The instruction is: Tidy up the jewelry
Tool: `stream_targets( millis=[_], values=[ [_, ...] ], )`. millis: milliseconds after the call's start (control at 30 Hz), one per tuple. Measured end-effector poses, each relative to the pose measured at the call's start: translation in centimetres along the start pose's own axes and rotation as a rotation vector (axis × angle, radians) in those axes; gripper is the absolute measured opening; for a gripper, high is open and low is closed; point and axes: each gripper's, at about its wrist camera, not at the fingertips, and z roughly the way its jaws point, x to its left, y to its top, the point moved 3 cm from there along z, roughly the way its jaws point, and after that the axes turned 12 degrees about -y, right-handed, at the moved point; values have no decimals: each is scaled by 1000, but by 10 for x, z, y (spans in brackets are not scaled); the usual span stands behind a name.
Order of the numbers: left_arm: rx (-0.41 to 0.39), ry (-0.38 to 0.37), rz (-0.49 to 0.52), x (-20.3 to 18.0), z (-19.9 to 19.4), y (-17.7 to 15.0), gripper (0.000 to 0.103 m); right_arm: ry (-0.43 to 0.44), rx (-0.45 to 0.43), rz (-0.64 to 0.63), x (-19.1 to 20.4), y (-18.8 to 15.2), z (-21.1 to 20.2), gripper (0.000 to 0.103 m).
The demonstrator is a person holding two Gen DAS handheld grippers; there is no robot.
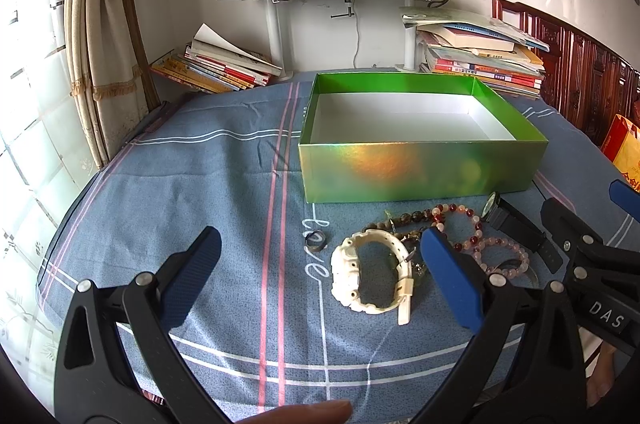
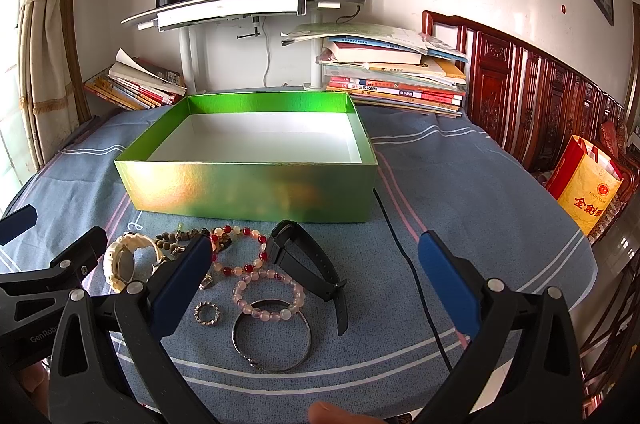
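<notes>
An open green box (image 1: 420, 172) (image 2: 248, 192) with a white inside stands on the blue cloth, holding nothing I can see. In front of it lies jewelry: a white watch (image 1: 372, 276) (image 2: 120, 260), a black watch (image 1: 516, 224) (image 2: 308, 260), a dark ring (image 1: 315, 240), a red and pink bead bracelet (image 2: 240, 252), a pale pink bead bracelet (image 2: 268, 294), a silver bangle (image 2: 272, 340), a small sparkly ring (image 2: 207, 313) and a brown bead bracelet (image 1: 404, 220). My left gripper (image 1: 320, 280) hangs open just before the white watch. My right gripper (image 2: 316, 280) stands open above the bracelets and black watch.
Stacks of books (image 1: 224, 68) (image 2: 396, 72) lie behind the box, under a white shelf (image 2: 248, 4) with a black flask. A black cable (image 2: 404, 256) runs across the cloth right of the jewelry. A carved wooden headboard (image 2: 532, 96) and a yellow bag (image 2: 588, 192) stand at the right.
</notes>
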Motion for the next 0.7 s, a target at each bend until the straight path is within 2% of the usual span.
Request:
stream_targets(
  millis=[700],
  values=[
    [23, 5, -2, 4, 10, -8, 99, 0, 10, -6, 2, -6, 5, 100]
  ],
)
